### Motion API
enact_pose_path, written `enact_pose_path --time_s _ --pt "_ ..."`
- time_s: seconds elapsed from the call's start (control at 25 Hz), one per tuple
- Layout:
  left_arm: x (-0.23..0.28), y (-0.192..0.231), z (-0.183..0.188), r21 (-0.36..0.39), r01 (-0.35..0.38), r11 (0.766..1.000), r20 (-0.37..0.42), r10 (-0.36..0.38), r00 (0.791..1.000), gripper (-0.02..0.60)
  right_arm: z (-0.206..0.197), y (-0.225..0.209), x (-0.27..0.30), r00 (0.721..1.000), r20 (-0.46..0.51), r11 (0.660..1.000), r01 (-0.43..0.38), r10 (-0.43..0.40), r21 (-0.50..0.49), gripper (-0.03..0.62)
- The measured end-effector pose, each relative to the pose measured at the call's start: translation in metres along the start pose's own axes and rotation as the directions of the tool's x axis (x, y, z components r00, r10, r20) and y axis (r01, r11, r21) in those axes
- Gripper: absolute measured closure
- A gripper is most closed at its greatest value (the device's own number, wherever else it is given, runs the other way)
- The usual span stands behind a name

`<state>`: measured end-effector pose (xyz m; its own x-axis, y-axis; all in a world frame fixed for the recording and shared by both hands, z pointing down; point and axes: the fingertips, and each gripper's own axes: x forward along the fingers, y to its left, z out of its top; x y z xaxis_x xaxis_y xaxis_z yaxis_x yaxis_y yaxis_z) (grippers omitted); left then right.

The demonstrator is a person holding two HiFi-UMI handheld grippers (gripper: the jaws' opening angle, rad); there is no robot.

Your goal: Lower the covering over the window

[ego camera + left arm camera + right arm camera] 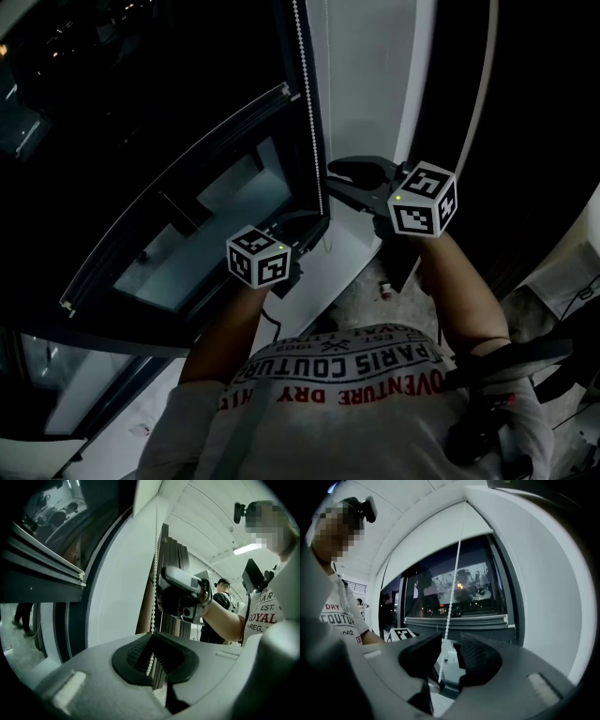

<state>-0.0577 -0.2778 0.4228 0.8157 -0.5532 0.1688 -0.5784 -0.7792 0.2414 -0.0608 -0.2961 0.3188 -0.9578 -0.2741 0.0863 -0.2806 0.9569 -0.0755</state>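
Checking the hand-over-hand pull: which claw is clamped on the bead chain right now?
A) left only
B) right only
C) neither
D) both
A: the left claw has its jaws closed on the bead chain, while the right claw has its jaws apart, with the chain running between them unpinched.

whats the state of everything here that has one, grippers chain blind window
left gripper, shut on the bead chain
right gripper, open, chain runs between its jaws, pads not pressing it
bead chain, hanging straight, pinched by the left gripper
window covering, seems only part way down
window, glass largely uncovered, night view showing
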Motion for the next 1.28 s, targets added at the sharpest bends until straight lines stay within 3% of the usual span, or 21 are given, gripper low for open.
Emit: enact_pose_path --time_s 0.24,0.4,0.64,1.04,1.28 --pt "0.003 -0.008 0.000 0.023 0.019 1.000 -0.019 -0.019 1.000 0.574 0.058 -0.002 0.001 0.993 0.113 1.000 -0.015 0.016 -0.006 0.475" --pt "0.007 -0.011 -0.001 0.032 0.028 0.999 -0.032 -0.027 0.999 0.574 0.074 -0.002 0.006 0.992 0.128 1.000 -0.023 0.024 -0.004 0.515" --pt "0.010 -0.011 -0.001 0.035 0.031 0.999 -0.029 -0.030 0.999 0.574 0.076 -0.005 0.006 0.990 0.139 1.000 -0.024 0.023 0.007 0.579" --pt "0.014 -0.007 -0.004 0.052 0.022 0.998 -0.031 -0.021 0.999 0.574 0.072 -0.008 0.002 0.986 0.162 0.999 -0.030 0.026 0.023 0.586" --pt "0.020 -0.003 -0.037 0.036 0.013 0.999 -0.085 -0.010 0.996 0.574 0.039 -0.010 0.003 0.993 0.114 0.999 -0.012 0.007 0.041 0.586"
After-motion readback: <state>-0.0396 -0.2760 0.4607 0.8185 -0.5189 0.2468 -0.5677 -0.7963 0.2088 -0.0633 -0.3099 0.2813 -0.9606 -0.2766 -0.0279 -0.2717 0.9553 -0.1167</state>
